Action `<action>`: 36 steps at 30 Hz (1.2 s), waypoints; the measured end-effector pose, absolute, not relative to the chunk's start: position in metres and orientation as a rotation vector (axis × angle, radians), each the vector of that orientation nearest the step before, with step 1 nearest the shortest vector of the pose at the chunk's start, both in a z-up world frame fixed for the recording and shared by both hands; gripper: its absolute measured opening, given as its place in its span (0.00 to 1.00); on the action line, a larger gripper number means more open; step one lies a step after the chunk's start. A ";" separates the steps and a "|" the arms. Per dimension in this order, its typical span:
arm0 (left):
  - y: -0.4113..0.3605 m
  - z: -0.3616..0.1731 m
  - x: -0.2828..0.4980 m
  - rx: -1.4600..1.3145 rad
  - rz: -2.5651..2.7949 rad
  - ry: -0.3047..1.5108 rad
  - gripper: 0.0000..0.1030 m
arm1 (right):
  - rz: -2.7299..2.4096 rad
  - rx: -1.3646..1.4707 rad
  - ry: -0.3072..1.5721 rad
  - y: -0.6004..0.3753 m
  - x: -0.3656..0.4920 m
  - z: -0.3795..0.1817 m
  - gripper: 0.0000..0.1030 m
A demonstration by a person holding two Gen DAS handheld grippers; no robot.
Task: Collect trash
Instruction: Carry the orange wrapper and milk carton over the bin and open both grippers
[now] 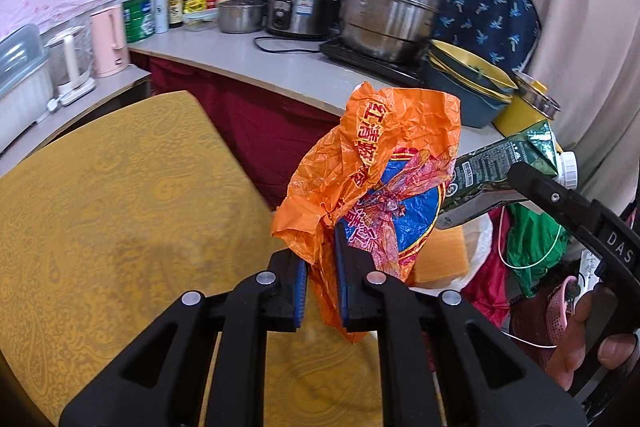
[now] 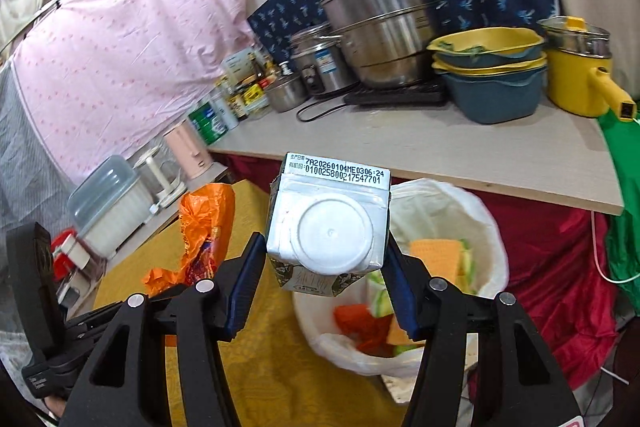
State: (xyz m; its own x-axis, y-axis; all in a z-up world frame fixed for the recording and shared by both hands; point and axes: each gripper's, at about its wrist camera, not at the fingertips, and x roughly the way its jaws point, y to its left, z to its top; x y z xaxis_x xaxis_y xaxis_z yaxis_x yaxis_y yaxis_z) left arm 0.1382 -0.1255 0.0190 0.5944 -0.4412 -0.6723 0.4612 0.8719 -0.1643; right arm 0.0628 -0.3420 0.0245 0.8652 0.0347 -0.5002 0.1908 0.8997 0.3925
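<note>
My left gripper (image 1: 322, 275) is shut on a crumpled orange plastic wrapper (image 1: 384, 163) with a blue and red print, held up above the yellow tablecloth (image 1: 112, 195). My right gripper (image 2: 324, 275) is shut on a green drink carton (image 2: 328, 223) with a white screw cap facing the camera. The carton (image 1: 504, 175) also shows at the right of the left wrist view, next to the wrapper. The wrapper (image 2: 204, 227) appears left of the carton in the right wrist view. Below the carton stands a bin lined with a white bag (image 2: 480, 223), holding orange and green scraps.
A counter (image 2: 440, 151) behind carries a tall steel steamer pot (image 2: 380, 23), a rice cooker (image 1: 298, 3), stacked yellow and blue bowls (image 2: 492, 75), a yellow pot (image 2: 576, 71), bottles and tins. A pink kettle (image 1: 108, 41) and a plastic box (image 2: 108, 203) sit on a lower shelf at left.
</note>
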 end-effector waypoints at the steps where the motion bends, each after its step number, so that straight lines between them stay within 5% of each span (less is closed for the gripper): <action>1: -0.134 0.018 0.138 0.031 -0.537 0.775 0.11 | -0.099 0.452 0.519 -0.349 0.059 0.024 0.54; 12: -0.203 -0.004 0.156 0.057 -0.587 0.833 0.18 | -0.191 0.488 0.499 -0.400 0.044 0.017 0.54; 17: -0.207 -0.008 0.161 0.063 -0.564 0.828 0.35 | -0.191 0.488 0.504 -0.404 0.050 0.014 0.54; 20: -0.202 -0.008 0.165 0.046 -0.538 0.828 0.56 | -0.183 0.486 0.507 -0.403 0.054 0.012 0.54; 36: -0.158 -0.006 0.175 0.007 -0.441 0.807 0.59 | -0.138 0.458 0.528 -0.371 0.113 0.004 0.56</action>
